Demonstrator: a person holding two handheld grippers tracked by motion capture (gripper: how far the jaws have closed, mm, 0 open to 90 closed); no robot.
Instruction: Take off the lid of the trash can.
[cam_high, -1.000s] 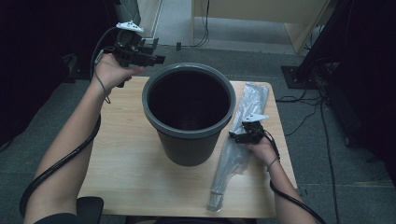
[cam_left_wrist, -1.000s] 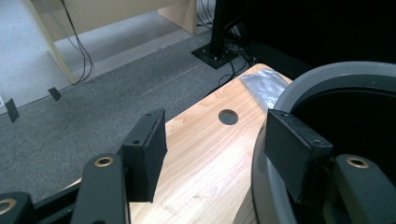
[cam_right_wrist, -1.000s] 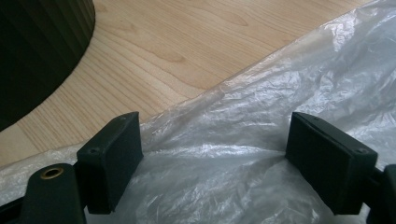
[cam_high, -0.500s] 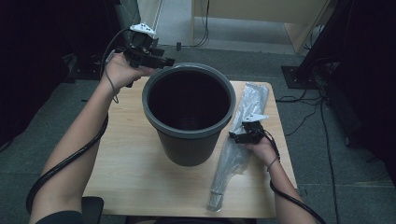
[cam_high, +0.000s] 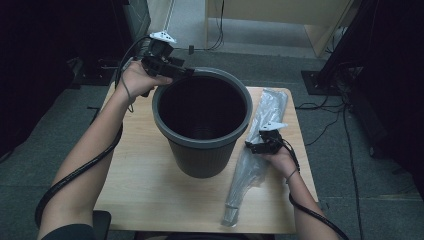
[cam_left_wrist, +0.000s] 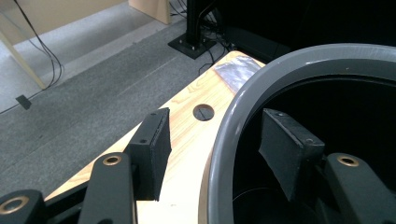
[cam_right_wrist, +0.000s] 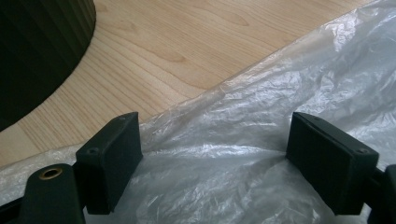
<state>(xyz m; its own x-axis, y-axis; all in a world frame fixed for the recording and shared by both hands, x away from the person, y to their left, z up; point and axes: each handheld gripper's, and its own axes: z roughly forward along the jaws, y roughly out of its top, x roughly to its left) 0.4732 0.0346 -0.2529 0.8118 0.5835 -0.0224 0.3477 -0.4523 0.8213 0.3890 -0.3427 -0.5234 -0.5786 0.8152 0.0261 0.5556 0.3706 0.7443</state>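
Observation:
A dark grey plastic bin (cam_high: 200, 160) stands upright in the middle of the wooden table (cam_high: 145, 170). My left gripper (cam_high: 185, 72) is at its far left rim. In the left gripper view the rim (cam_left_wrist: 280, 65) runs between the jaws of that gripper (cam_left_wrist: 214, 116), one pad outside and one inside. The jaws have just been closing, and gaps still show beside the rim. A long clear plastic bag (cam_high: 270, 107) lies flat to the right of the bin. My right gripper (cam_high: 252, 146) rests on it, and the bag (cam_right_wrist: 280, 79) lies between the open jaws of that gripper (cam_right_wrist: 215, 121).
The table has a round cable hole (cam_left_wrist: 203, 112) near its far edge, behind the bin. Grey carpet, cables and furniture legs surround the table. The bin wall (cam_right_wrist: 37, 51) stands close to the left of the right gripper.
My left hand has moved right and slightly down, bringing its jaws over the bin rim. The right hand, bag and bin have stayed in place.

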